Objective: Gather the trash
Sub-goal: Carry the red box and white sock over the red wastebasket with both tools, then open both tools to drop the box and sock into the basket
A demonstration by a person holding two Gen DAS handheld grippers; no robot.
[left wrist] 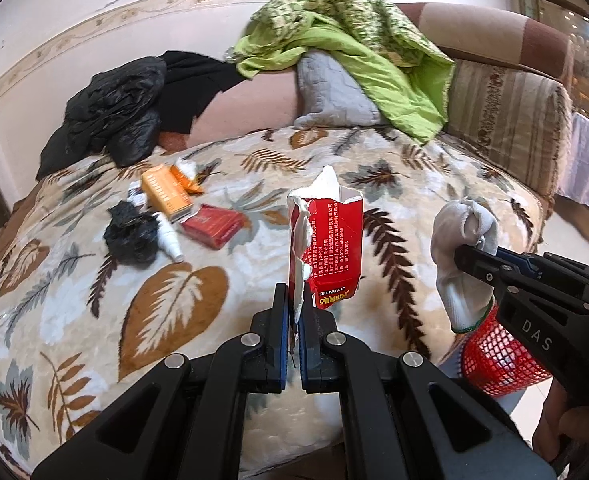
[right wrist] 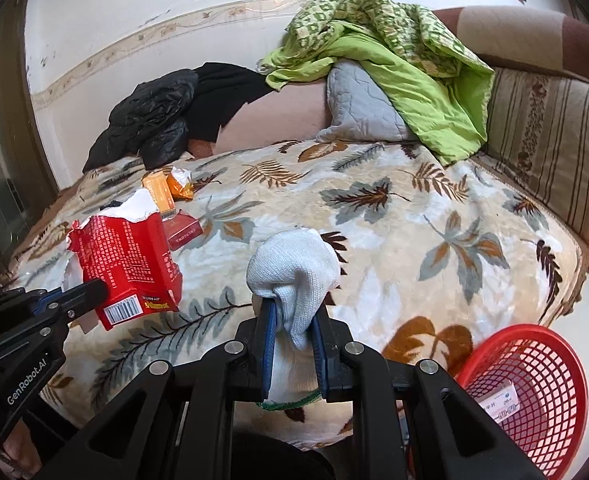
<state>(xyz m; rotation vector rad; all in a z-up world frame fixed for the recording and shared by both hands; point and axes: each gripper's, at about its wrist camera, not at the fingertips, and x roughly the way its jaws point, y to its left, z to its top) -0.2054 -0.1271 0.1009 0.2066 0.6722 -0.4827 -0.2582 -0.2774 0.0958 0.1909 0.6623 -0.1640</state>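
Note:
My left gripper [left wrist: 293,308] is shut on a torn red carton [left wrist: 326,248], held upright above the leaf-patterned bed cover [left wrist: 174,304]. The right wrist view shows that carton [right wrist: 128,260] at the left, with the left gripper [right wrist: 94,288] beside it. My right gripper [right wrist: 293,314] is shut on a white knitted glove [right wrist: 294,268]; the same glove [left wrist: 464,248] appears at the right in the left wrist view, pinched by the right gripper [left wrist: 474,252]. A red mesh basket [right wrist: 534,392] stands on the floor at the lower right, with a label slip inside.
More litter lies at the bed's far left: an orange box [left wrist: 166,194], a red packet [left wrist: 214,226], a crumpled black bag [left wrist: 132,236] and a small white bottle [left wrist: 169,238]. Black clothing [left wrist: 122,116], a grey pillow [left wrist: 326,96] and a green quilt [left wrist: 354,48] lie along the wall.

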